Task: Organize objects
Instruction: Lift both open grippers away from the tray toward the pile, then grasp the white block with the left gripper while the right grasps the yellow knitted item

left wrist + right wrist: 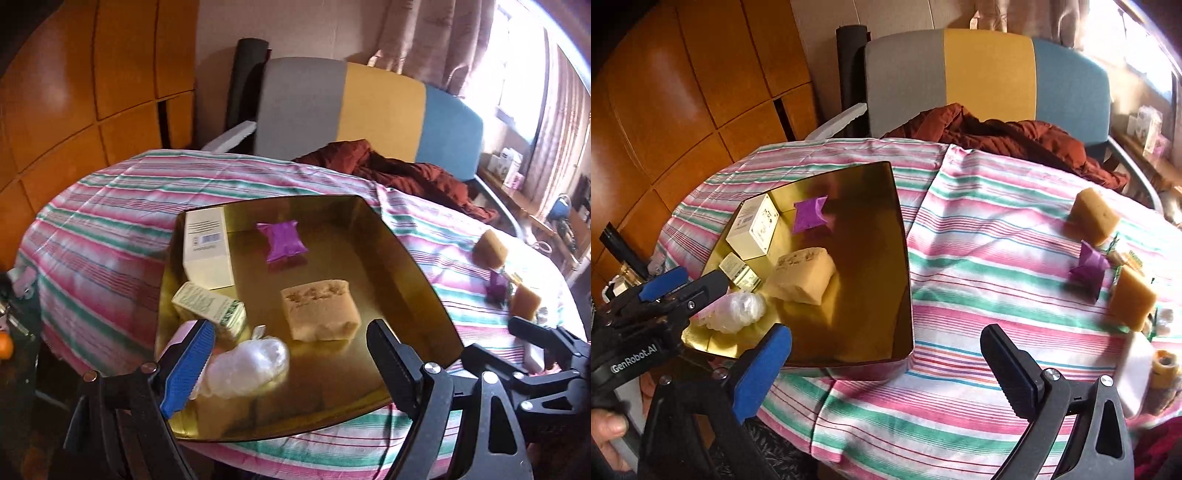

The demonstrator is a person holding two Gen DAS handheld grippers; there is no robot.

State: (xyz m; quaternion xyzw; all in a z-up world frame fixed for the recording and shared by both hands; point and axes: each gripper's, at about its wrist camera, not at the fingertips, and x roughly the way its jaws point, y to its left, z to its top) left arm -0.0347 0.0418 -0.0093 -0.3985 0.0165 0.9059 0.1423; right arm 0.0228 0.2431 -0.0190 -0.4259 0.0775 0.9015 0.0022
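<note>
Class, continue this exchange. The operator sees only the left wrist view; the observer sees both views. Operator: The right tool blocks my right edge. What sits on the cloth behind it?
Observer: A small yellow cylinder stands beside a white block at the table's edge.
Operator: Is the right tool carrying anything?
Observer: No. It is open and empty, over the striped cloth near the gold tray.
Operator: Is anything next to the purple packet out on the cloth?
Observer: Yes. A small green-printed box lies just beyond it.
</note>
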